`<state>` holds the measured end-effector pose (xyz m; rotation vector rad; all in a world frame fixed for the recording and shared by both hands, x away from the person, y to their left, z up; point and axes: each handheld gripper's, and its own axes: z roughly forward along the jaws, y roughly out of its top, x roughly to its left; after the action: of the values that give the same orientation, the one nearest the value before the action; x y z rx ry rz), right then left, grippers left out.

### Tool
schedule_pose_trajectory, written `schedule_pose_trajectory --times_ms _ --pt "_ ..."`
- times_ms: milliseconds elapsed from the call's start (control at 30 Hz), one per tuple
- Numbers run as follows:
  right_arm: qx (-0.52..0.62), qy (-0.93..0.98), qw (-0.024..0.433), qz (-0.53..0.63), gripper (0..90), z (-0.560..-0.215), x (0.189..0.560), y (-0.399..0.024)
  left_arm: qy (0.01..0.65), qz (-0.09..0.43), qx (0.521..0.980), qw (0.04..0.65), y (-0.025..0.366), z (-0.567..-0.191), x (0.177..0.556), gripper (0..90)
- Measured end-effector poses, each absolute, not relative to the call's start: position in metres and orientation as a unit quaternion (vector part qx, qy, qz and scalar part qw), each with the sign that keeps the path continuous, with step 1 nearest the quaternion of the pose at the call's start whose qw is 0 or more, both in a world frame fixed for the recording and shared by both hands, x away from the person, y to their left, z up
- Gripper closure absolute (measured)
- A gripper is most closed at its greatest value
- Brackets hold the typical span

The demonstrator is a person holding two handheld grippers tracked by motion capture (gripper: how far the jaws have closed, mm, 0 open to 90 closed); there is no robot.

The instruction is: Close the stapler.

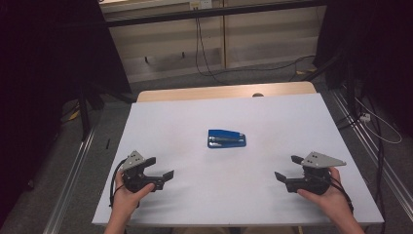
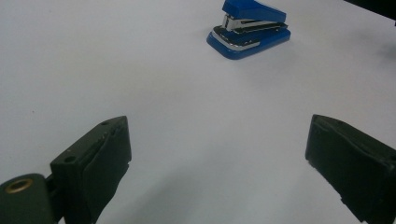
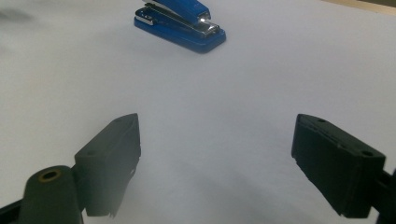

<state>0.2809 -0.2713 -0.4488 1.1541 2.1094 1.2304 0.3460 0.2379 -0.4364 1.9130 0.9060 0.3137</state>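
At the near edge of the table (image 1: 146, 214), the left gripper (image 1: 162, 168) is held at about 7 o'clock of the white surface and the right gripper (image 1: 287, 168) at about 5 o'clock, each gripped from below by a hand entering from the bottom of the high view. Both are pointed inward, toward the middle of the table. In the left gripper view the left gripper (image 2: 217, 163) is seen with its jaws spread wide and nothing between them; bare white tabletop is seen through the gap. In the right gripper view the right gripper (image 3: 215, 163) is likewise seen wide open and empty. The near edge lies just behind both hands, and the left and right table edges are found close outside each gripper. Between the two grippers a broad stretch of bare surface is noted. Farther out, a blue stapler (image 1: 226, 138) is lying near the centre of the table, well apart from both grippers, at roughly 1 o'clock from the left gripper and 11 o'clock from the right. It is seen closed and resting flat on its base in both gripper views (image 2: 249, 28) (image 3: 180, 23). Open white surface is recorded on every side of it. Beyond it, at 12 o'clock, the far edge is bordered by a wooden strip (image 1: 224, 91), with floor and cables (image 1: 204, 58) behind.
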Motion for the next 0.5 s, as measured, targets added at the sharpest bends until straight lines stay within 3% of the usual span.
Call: schedule_pose_trajectory --times_ms 500 --pt "0.404 0.770 0.221 0.442 13.1 -0.4485 0.2795 -0.2690 0.383 0.134 0.780 0.477 0.2474 -0.4391 0.3449 7.0"
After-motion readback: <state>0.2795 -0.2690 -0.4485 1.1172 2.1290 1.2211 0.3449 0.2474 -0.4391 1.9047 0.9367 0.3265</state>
